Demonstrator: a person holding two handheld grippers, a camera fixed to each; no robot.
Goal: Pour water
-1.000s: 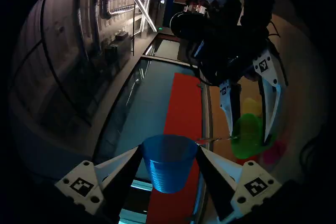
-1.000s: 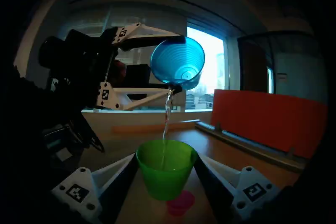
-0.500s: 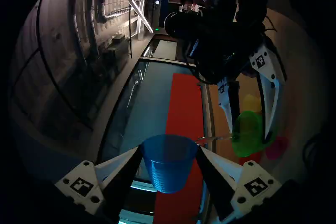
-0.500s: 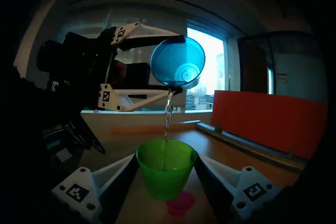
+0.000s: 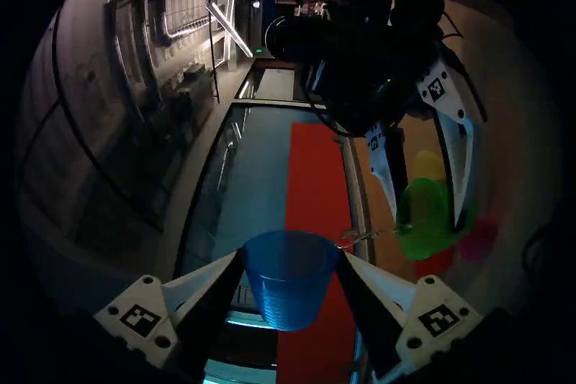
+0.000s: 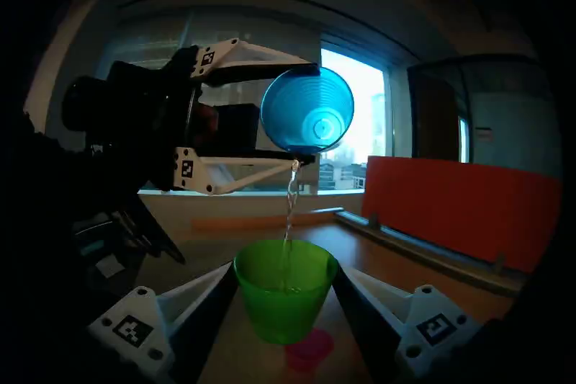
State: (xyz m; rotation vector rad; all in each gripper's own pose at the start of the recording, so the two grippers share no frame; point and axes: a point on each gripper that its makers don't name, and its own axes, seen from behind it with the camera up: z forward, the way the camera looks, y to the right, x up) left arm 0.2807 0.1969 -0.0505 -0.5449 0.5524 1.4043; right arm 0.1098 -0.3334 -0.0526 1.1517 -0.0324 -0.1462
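Left tool (image 5: 290,260) grips blue cup (image 5: 290,292) (water (image 5: 371,234) streaming into green cup (image 5: 425,220))

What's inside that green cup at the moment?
Water: a thin stream falls from the tilted blue cup into the green cup, and a little lies pooled inside. The cup's front wall hides how deep it is.

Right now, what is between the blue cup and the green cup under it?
A thin stream of water falls from the tipped blue cup into the green cup, shown in the right gripper view.
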